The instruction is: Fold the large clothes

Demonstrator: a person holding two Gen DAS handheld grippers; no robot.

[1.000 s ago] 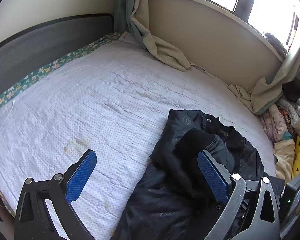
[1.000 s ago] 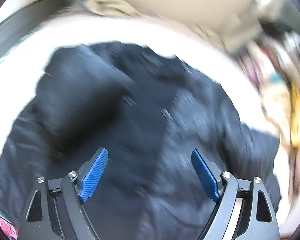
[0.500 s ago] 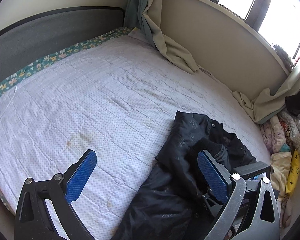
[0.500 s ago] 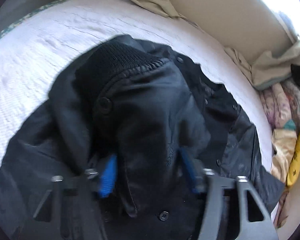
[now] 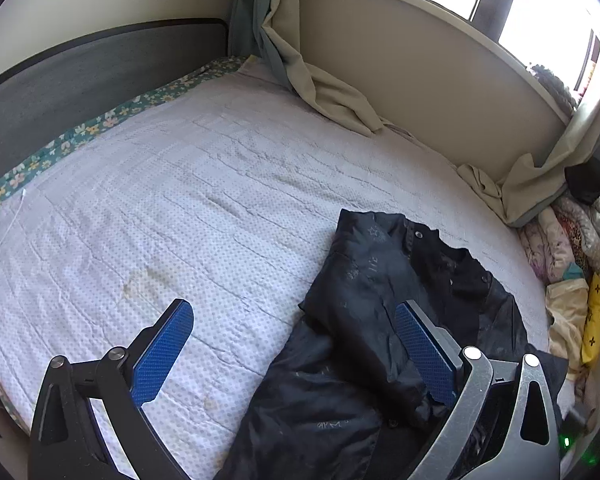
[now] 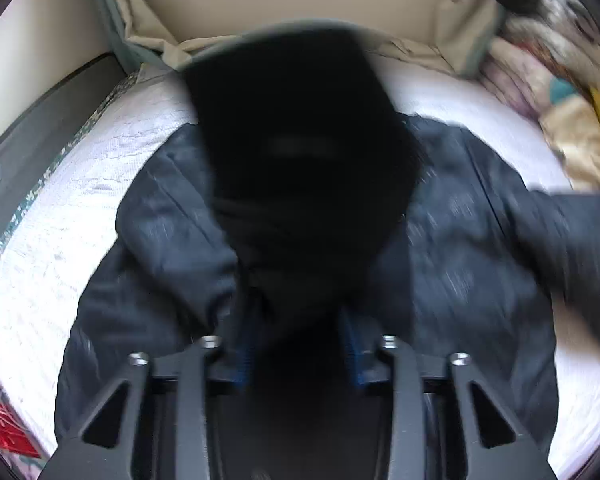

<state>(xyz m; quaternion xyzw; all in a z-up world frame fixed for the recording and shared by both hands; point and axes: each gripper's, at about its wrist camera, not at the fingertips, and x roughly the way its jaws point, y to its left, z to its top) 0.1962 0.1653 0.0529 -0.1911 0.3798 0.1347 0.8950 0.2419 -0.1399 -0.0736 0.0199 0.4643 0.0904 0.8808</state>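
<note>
A large black jacket (image 5: 380, 320) lies crumpled on the white dotted bedsheet (image 5: 180, 200), toward the near right. My left gripper (image 5: 296, 348) is open and empty, hovering above the bed with its right finger over the jacket's left edge. In the right wrist view the jacket (image 6: 180, 240) spreads across the bed, and my right gripper (image 6: 300, 356) is shut on a dark sleeve or cuff (image 6: 300, 160) that it holds lifted right in front of the camera. This view is blurred by motion.
A grey headboard (image 5: 80, 80) stands at the far left. A beige wall and windowsill (image 5: 420, 60) run along the far side, with curtains (image 5: 320, 80) hanging onto the bed. A pile of colourful clothes (image 5: 572, 260) lies at the right edge.
My right gripper has closed on the jacket's sleeve and lifted it toward the camera. The left gripper has drawn back a little and stays open.
</note>
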